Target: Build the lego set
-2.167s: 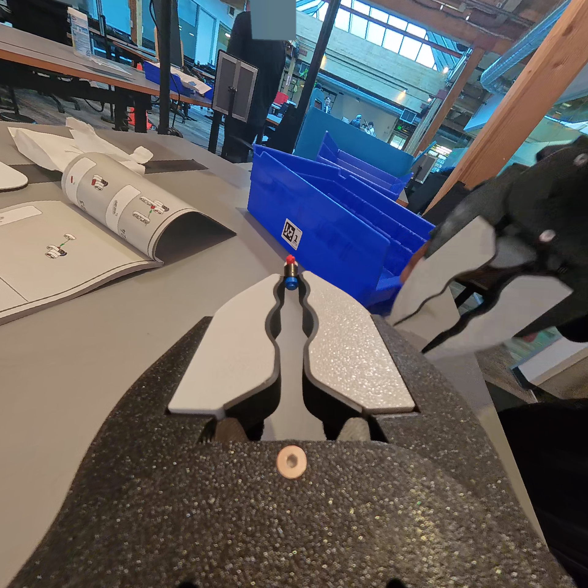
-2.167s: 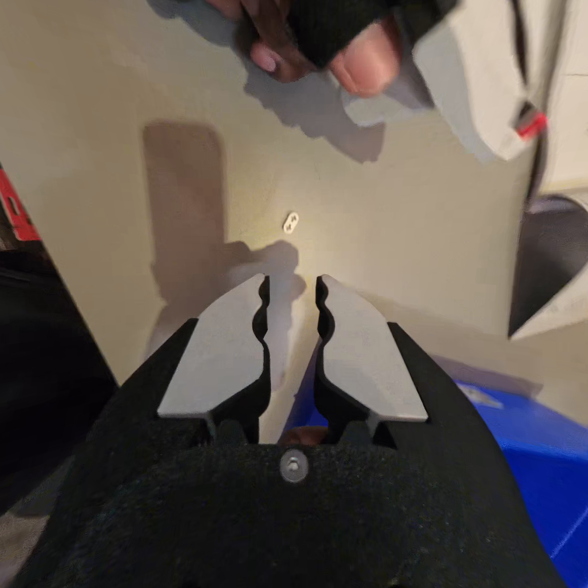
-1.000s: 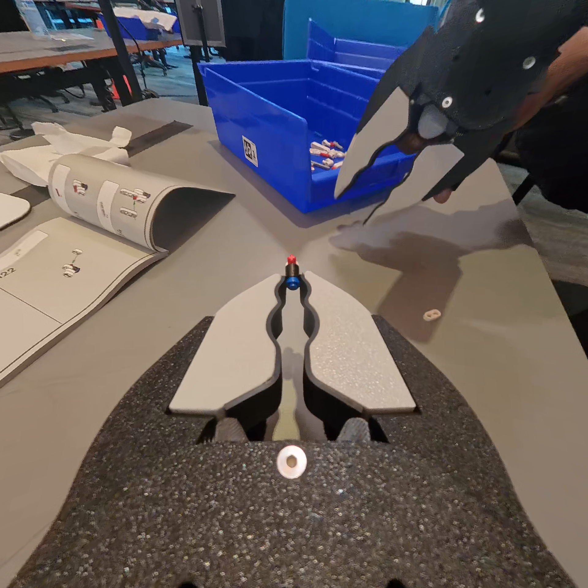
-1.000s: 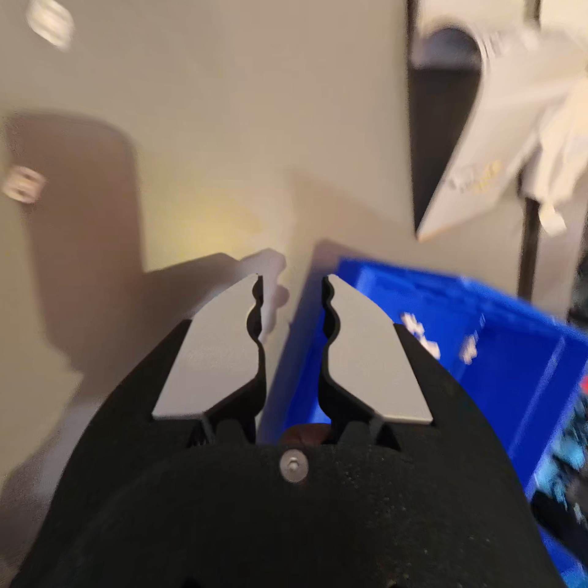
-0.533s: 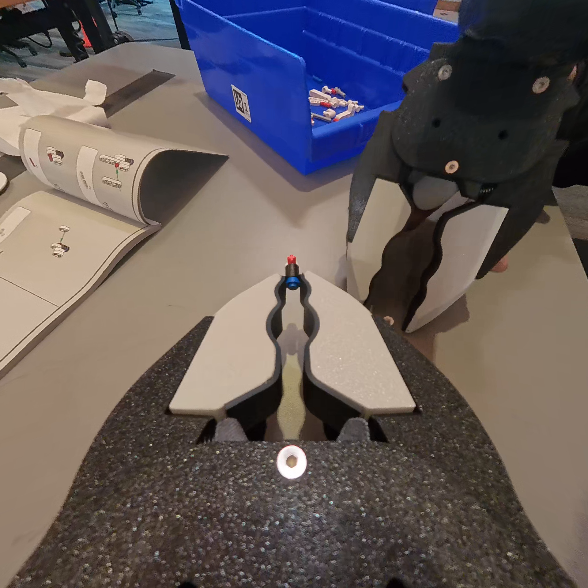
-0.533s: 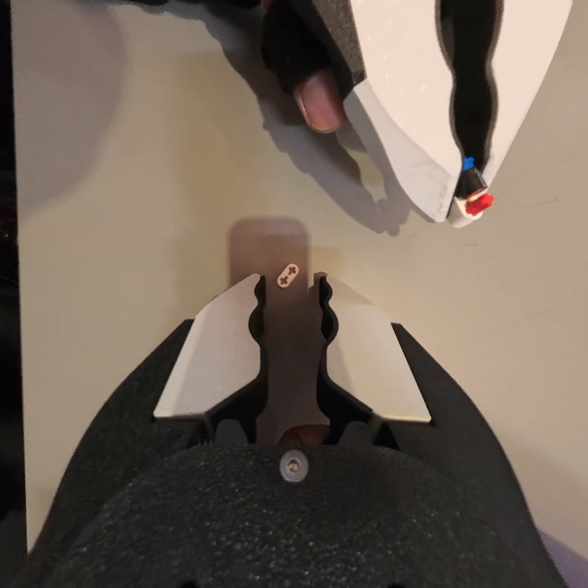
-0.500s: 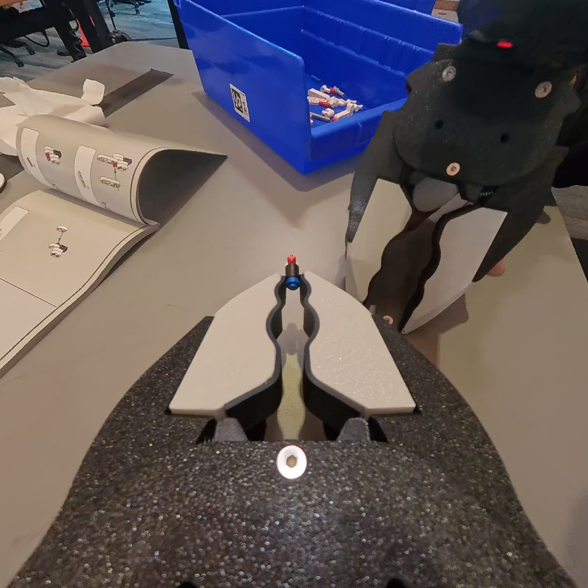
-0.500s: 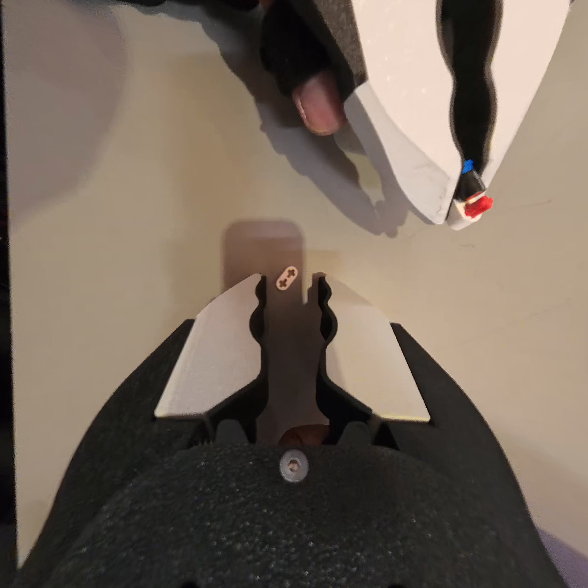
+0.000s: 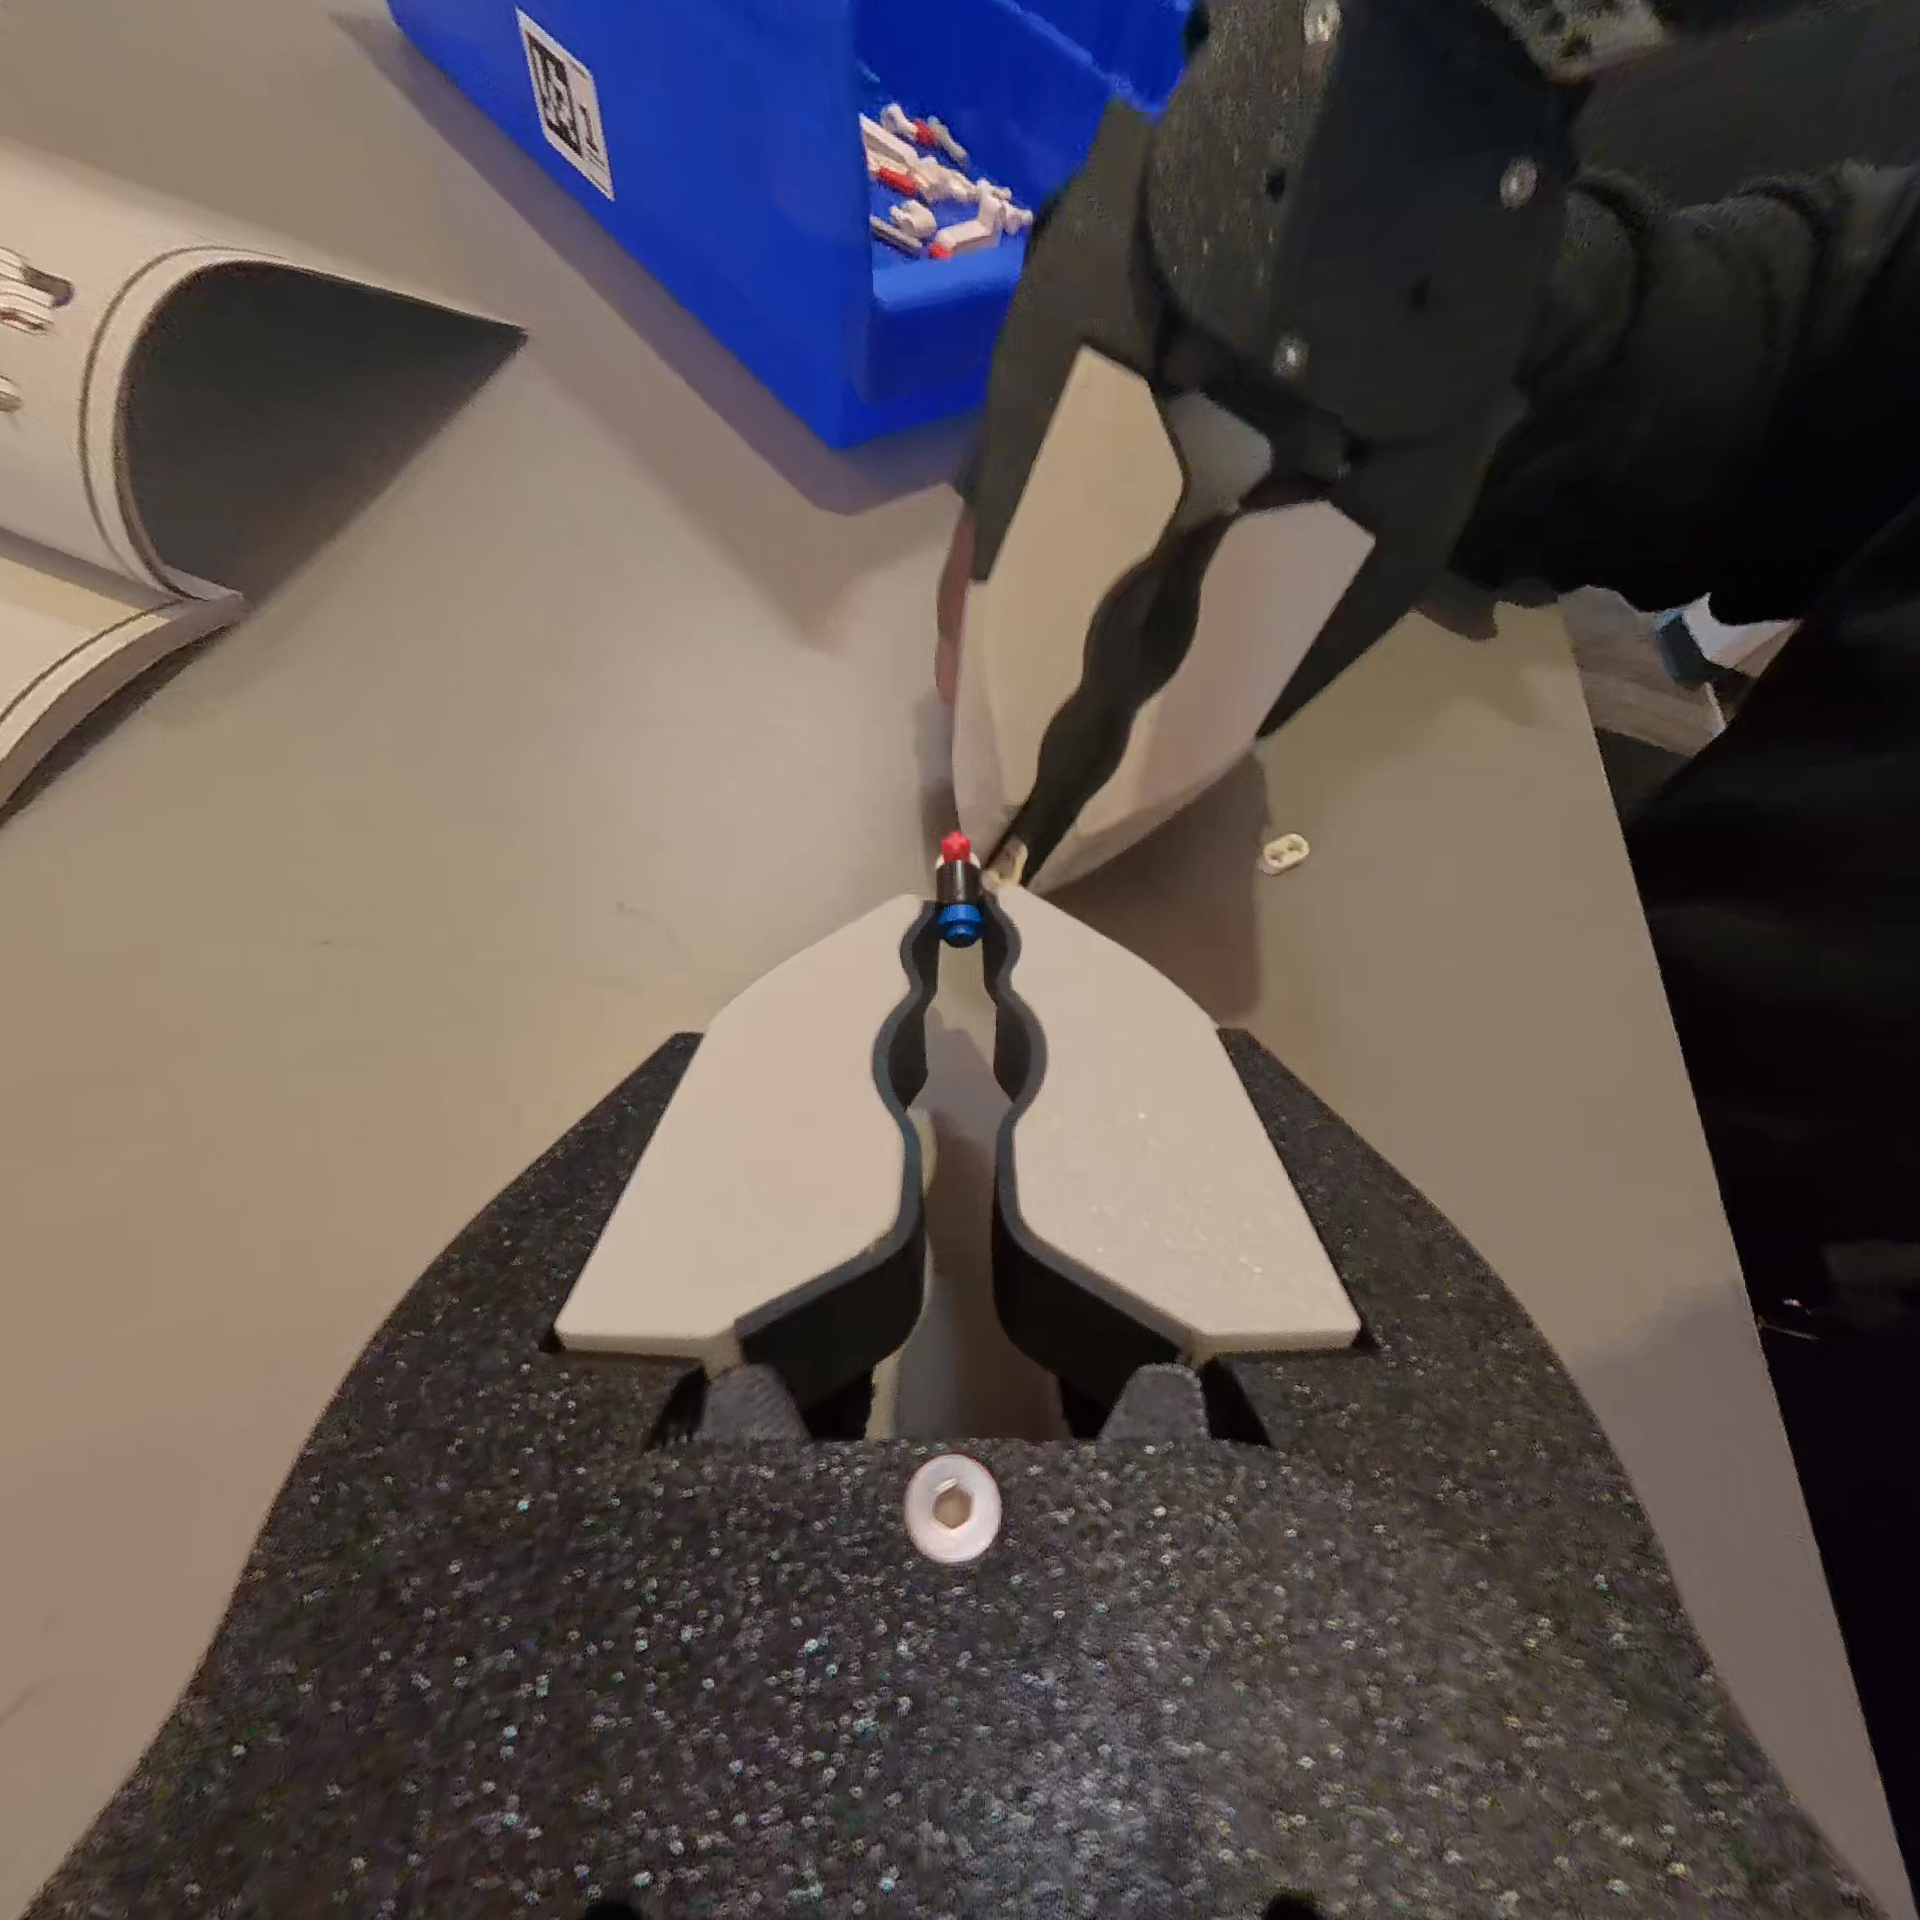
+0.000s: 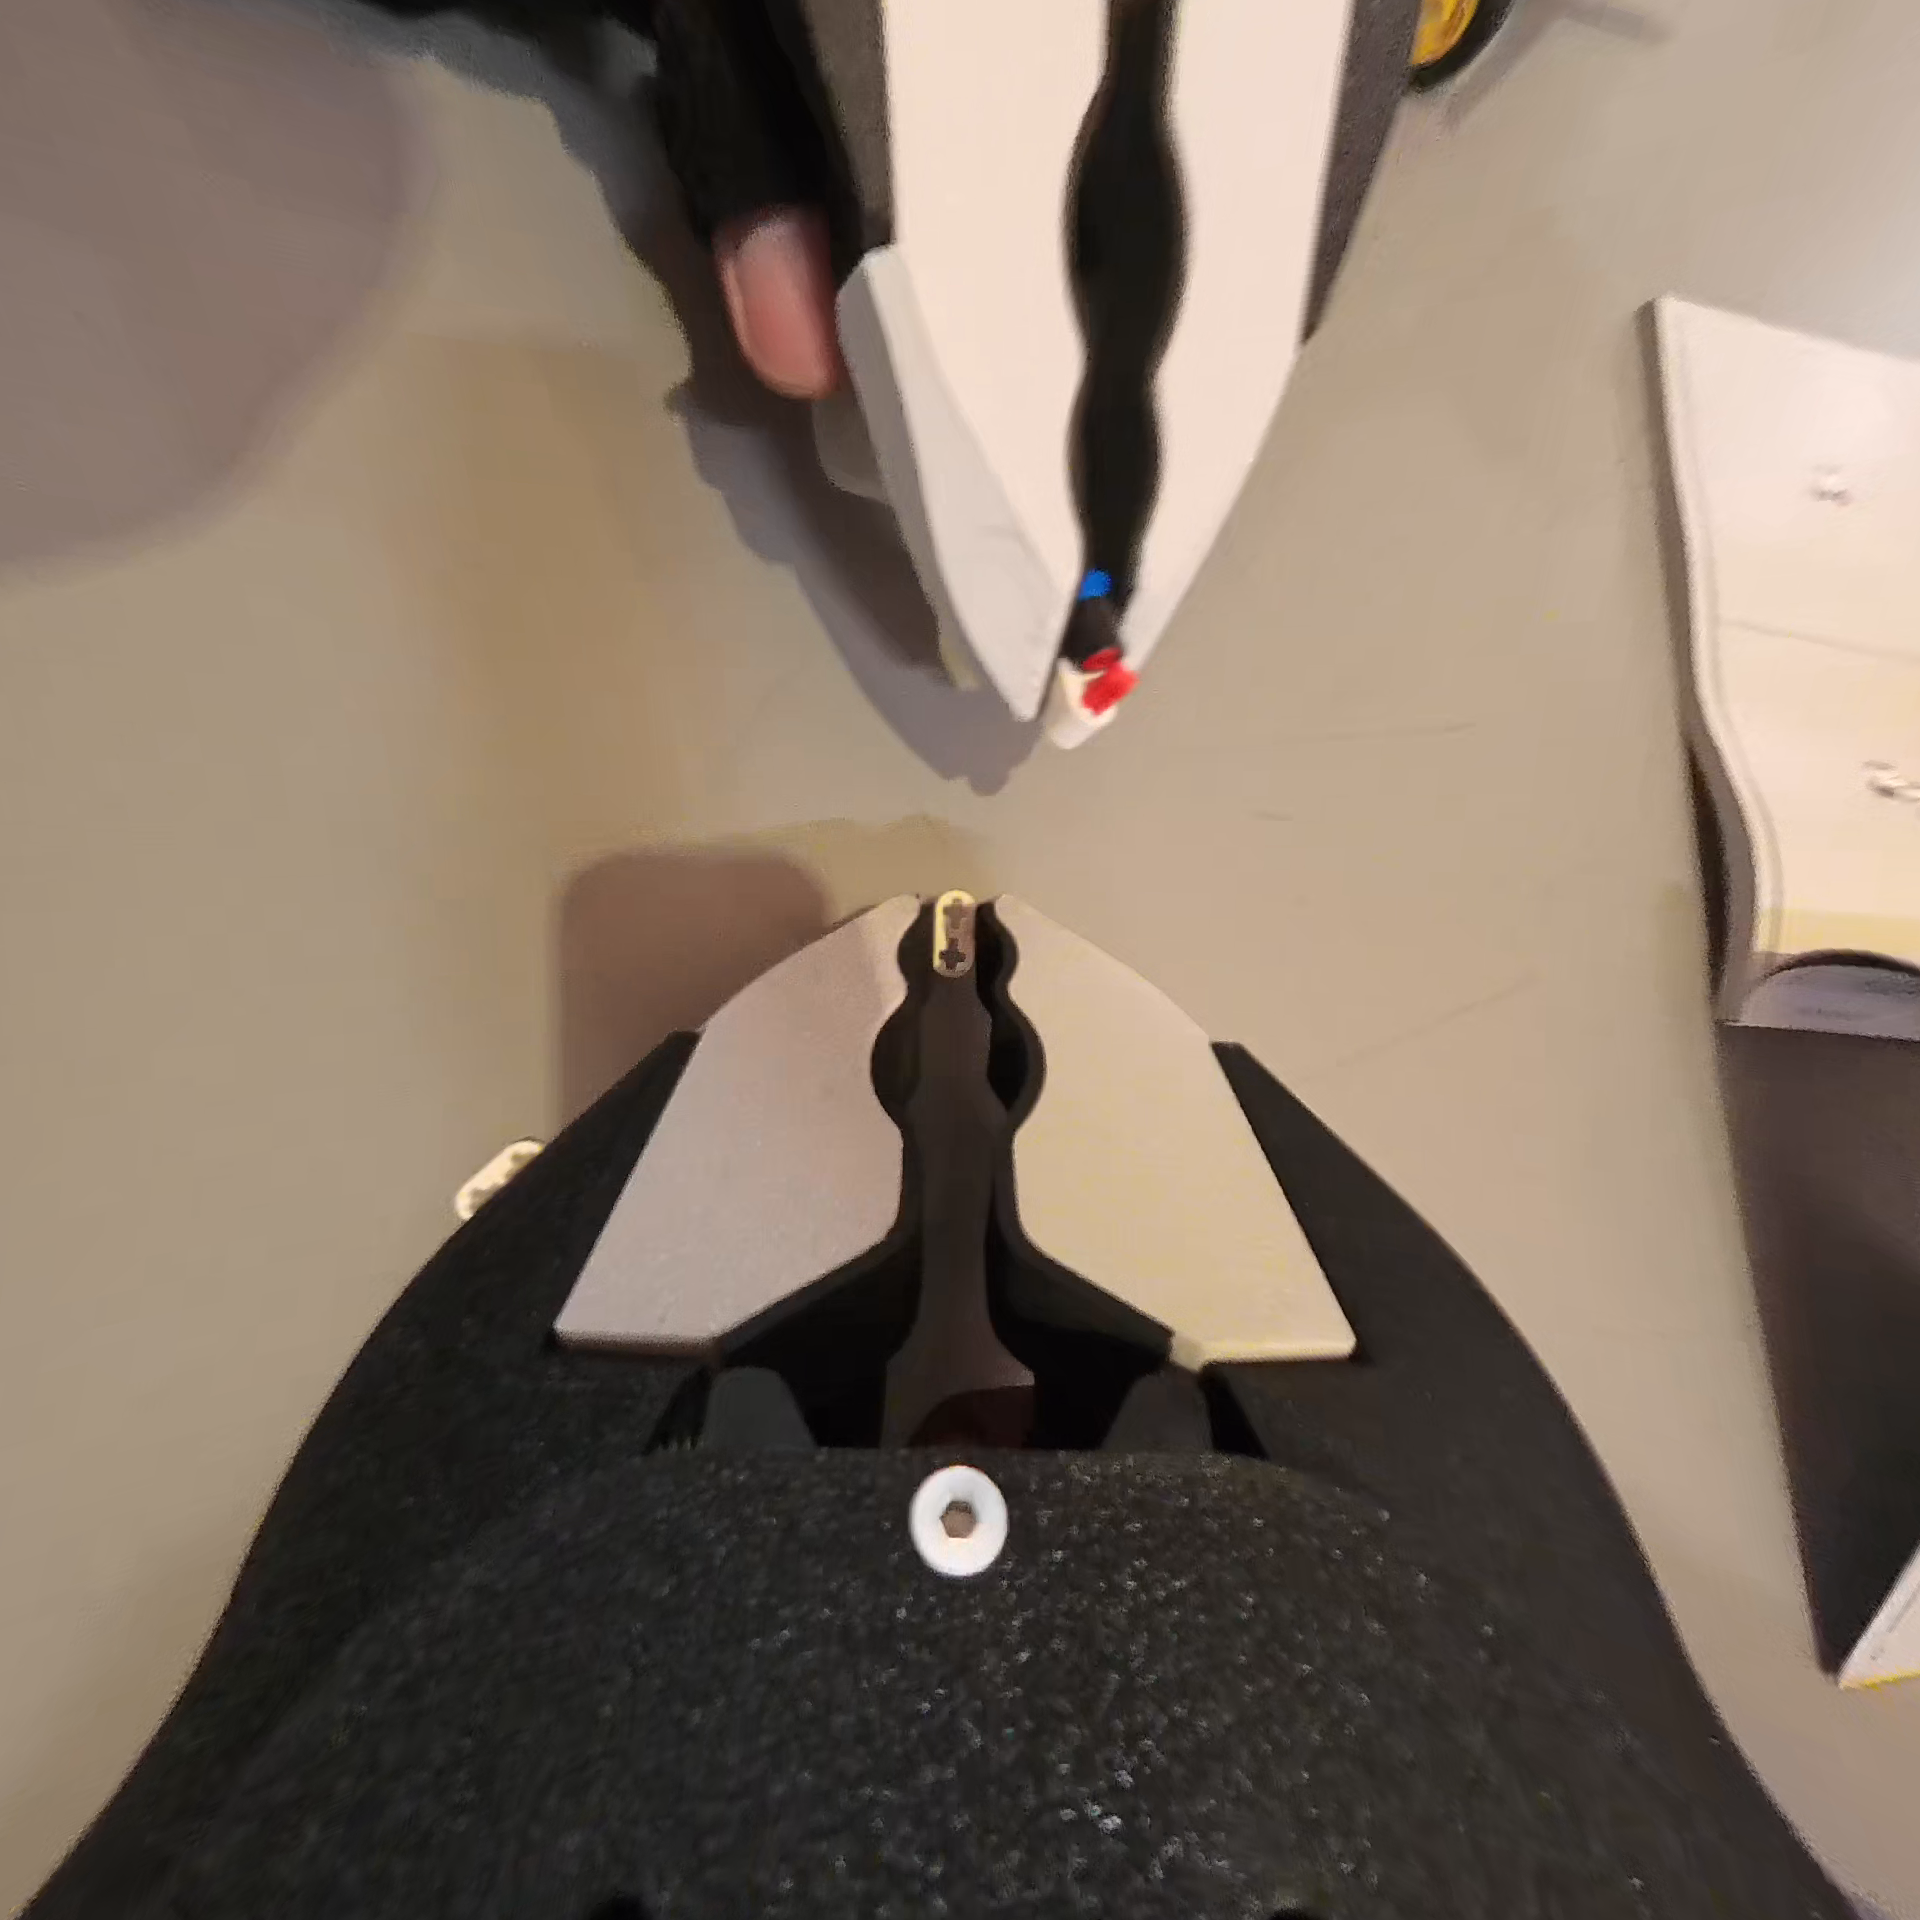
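- The right gripper (image 10: pixel 957 914) pinches a small pale two-hole link piece (image 10: pixel 953 932) edge-on between its fingertips, over a grey table (image 10: pixel 312 790).
- At 12 o'clock, the left gripper (image 10: pixel 1086 665) points back, clamped on a small peg (image 10: pixel 1096 634) with blue, black and red sections.
- A gloved hand (image 10: pixel 769 239) shows at 11 o'clock.
- An open booklet (image 10: pixel 1787 644) lies at 3 o'clock.
- Another pale link (image 10: pixel 497 1174) peeks out at 9 o'clock.

blue bin (image 9: pixel 748 208), open booklet (image 9: pixel 156 416), grey table (image 9: pixel 416 779)

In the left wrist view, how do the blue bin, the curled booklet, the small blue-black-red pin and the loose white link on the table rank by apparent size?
1. Blue bin and booklet: both cut off by the frame, too close to rank.
2. Pin and loose link: both tiny, about alike; the pin is nearer.
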The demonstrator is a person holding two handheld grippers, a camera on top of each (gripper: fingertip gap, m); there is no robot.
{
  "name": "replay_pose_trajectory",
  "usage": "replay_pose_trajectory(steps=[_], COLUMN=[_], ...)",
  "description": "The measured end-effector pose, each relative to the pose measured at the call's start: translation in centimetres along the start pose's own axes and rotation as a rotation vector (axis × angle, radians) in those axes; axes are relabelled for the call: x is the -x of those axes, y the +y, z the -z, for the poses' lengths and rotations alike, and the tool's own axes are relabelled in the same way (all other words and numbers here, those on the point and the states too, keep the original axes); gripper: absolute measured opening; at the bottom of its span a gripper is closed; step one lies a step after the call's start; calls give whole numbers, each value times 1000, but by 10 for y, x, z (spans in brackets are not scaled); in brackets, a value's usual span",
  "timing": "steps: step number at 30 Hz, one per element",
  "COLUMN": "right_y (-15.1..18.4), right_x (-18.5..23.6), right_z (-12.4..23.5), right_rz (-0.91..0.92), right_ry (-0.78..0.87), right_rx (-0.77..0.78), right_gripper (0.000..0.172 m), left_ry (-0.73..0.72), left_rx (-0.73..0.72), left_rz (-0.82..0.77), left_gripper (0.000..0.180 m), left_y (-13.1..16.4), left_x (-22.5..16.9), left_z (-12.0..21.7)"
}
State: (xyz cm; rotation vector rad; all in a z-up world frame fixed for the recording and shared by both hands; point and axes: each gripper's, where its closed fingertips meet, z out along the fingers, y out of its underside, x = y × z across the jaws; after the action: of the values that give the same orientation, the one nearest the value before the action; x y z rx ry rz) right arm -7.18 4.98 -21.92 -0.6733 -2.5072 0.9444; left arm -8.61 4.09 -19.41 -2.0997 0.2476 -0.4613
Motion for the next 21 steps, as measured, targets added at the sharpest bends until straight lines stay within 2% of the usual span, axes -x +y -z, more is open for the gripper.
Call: replay_pose_trajectory(steps=[4,8,21], right_y=[-15,-24,-20], right_x=[-3,-1,9], right_z=[9,12,7], right_rz=[36,91,91], right_ry=[30,55,-2], right_rx=[-125,-172,-107], right_gripper=[7,7,7], left_ry=[-6,-19,-45], left_rx=[60,127,203], left_rz=[-57,-135,-311], left_gripper=[8,7,8], left_y=[7,16,27], left_x=[-4,-9,-18], left_z=[-5,-11,-19])
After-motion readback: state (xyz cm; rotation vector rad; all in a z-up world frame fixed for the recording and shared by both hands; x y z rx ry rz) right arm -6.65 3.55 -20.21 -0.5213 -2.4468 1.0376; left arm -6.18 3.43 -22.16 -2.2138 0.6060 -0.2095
